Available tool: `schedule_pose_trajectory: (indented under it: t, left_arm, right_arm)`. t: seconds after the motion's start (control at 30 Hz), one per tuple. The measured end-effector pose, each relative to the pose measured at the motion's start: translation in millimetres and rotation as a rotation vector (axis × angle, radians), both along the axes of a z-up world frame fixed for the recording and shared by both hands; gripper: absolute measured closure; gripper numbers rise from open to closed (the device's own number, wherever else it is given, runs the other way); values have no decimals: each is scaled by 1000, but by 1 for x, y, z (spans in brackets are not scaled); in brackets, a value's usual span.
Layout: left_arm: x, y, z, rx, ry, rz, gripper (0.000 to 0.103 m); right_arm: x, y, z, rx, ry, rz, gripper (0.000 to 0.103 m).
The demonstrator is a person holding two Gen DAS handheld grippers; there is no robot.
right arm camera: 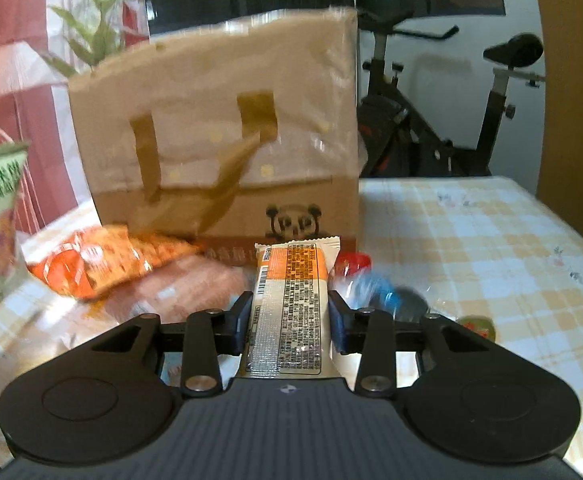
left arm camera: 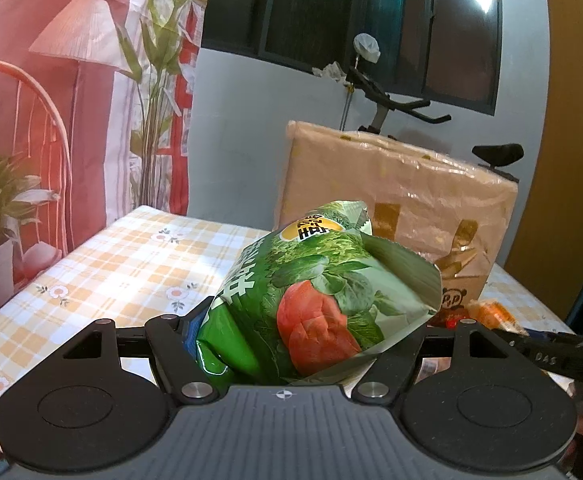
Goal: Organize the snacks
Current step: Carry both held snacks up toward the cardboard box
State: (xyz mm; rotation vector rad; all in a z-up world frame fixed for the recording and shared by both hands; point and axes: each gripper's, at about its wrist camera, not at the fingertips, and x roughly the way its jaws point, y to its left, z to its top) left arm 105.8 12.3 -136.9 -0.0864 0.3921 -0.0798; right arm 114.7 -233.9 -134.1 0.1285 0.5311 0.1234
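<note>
Left wrist: green snack bag [left arm camera: 315, 300] in left tool [left arm camera: 303, 344]

A dark window [left arm camera: 351, 20] fills the top centre of the left view, a ceiling light reflected in its glass at upper right. Below it runs a pale wall [left arm camera: 231, 140]. At left hangs a pink backdrop [left arm camera: 31, 100] printed with a lamp, chair and plants. An exercise bike [right arm camera: 451, 120] stands behind the checked worktop [right arm camera: 491, 240], at upper right of the right view.
</note>
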Motion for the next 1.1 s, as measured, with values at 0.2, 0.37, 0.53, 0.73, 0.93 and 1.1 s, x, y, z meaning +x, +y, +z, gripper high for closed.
schedule_pose_trajectory:
  t: [0.2, 0.37, 0.53, 0.73, 0.93, 1.1]
  left_arm:
    - [8, 8, 24, -21, -52, 17, 28]
    - [22, 10, 62, -22, -132, 12, 28]
    - [40, -4, 103, -6, -230, -26, 28]
    - [80, -23, 144, -98, -265, -123, 28]
    - [143, -51, 163, -117, -254, -182, 28]
    - [192, -73, 158, -77, -239, -177, 28]
  right_arm:
    - [-5, -8, 25, 53, -68, -7, 63]
    - [2, -10, 46, 39, -103, -16, 63]
    - [12, -22, 79, 86, -170, -42, 63]
    - [23, -30, 114, 106, -242, -33, 63]
    - [43, -38, 147, 137, -293, -29, 63]
    - [63, -40, 159, 102, -311, -19, 63]
